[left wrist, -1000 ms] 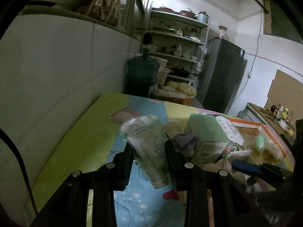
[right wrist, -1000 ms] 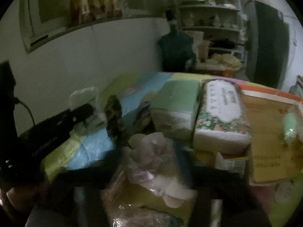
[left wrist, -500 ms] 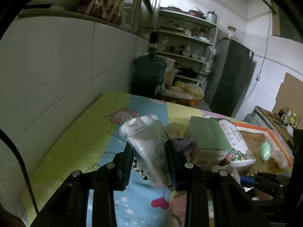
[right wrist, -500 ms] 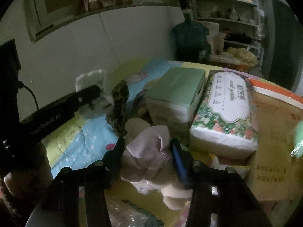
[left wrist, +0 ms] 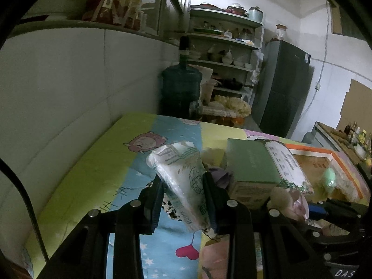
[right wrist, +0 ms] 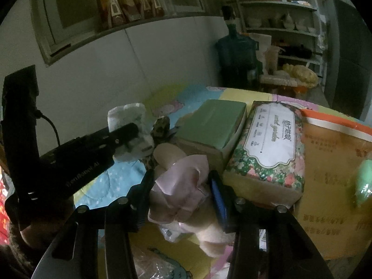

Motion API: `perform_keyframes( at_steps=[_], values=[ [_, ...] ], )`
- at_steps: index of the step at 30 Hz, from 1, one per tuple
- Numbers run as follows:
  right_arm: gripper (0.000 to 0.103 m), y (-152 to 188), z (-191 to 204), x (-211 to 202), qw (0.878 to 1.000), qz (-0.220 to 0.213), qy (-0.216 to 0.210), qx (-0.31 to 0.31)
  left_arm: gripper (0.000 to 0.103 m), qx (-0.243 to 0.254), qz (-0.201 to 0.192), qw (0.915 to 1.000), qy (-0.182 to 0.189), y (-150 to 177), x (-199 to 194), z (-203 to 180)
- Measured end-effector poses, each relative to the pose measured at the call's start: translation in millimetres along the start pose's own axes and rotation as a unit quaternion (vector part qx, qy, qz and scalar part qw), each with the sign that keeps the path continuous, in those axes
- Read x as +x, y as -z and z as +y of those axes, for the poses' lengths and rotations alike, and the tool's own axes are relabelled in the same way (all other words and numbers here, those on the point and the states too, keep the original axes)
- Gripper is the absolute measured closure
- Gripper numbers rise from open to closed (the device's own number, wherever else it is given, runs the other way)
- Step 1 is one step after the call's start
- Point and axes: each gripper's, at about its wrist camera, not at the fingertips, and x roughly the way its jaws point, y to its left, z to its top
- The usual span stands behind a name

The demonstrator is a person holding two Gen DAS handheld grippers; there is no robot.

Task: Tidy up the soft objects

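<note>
My left gripper [left wrist: 183,195] is shut on a white plastic-wrapped tissue pack [left wrist: 180,176] and holds it lifted above the colourful cartoon mat [left wrist: 97,172]. My right gripper [right wrist: 181,190] is shut on a pink-and-cream plush toy [right wrist: 183,186], raised over the mat. The left gripper and its pack also show in the right wrist view [right wrist: 130,130]. The plush shows at the right of the left wrist view [left wrist: 290,200]. A leopard-print cloth [right wrist: 160,127] lies between the two.
A green tissue box [right wrist: 211,125] and a floral tissue pack [right wrist: 269,139] lie side by side in the middle. A cardboard sheet with an orange edge [right wrist: 330,162] and a green soft item [right wrist: 362,181] are at the right. A white wall [left wrist: 58,93] runs along the left.
Both grippers have risen with their loads. The tissue pack sits higher above the mat, and the plush toy has come up off the pile.
</note>
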Motion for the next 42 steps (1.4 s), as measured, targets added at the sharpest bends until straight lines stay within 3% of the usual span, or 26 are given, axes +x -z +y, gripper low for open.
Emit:
perform_keyframes(
  at_steps=[21, 23, 42],
  values=[
    [0.056, -8.1, -10.5, -20.8, 0.999, -0.033, 0.015, 0.007, 0.07, 0.02, -0.008, 0.9996, 0.018, -10.0, -2.3, -24.1],
    [0.062, -8.7, -13.0, -24.3, 0.999, -0.037, 0.018, 0.008, 0.07, 0.023, -0.009, 0.9995, 0.021, -11.5, -3.0, -28.4],
    [0.067, -8.2, -30.9, -61.3, 0.996, -0.078, 0.028, 0.028, 0.07, 0.051, -0.022, 0.9972, 0.05, -19.6, -10.1, -69.0]
  ],
)
